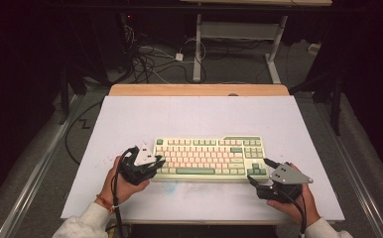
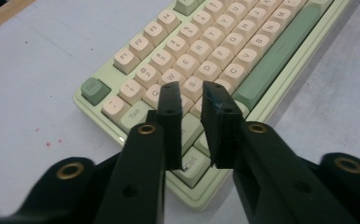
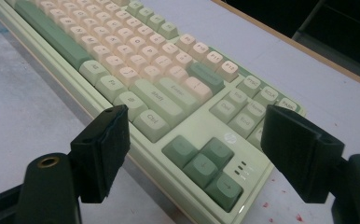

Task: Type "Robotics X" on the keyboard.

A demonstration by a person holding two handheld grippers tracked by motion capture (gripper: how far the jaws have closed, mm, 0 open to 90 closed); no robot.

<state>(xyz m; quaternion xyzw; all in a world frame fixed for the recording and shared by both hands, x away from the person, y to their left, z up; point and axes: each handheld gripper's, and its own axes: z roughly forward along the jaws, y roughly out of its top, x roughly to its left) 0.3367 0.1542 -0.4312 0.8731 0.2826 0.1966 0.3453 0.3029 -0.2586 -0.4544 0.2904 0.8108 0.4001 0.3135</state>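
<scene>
My left gripper (image 2: 190,95), jaws nearly together (nothing between), should press one key on the keyboard (image 1: 210,157) squarely; right gripper (image 3: 190,154) spread wide.

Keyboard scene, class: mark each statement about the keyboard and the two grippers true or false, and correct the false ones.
1. The keyboard lies flat on the white table. True.
2. The right gripper has its jaws spread wide apart. True.
3. The left gripper is clamped on a keycap. False: its jaws stand close together above the keys, with a narrow gap and nothing between them.
4. The space bar is orange. False: it is dark green.
5. The arrow keys sit at the keyboard end near the right gripper. True.
</scene>
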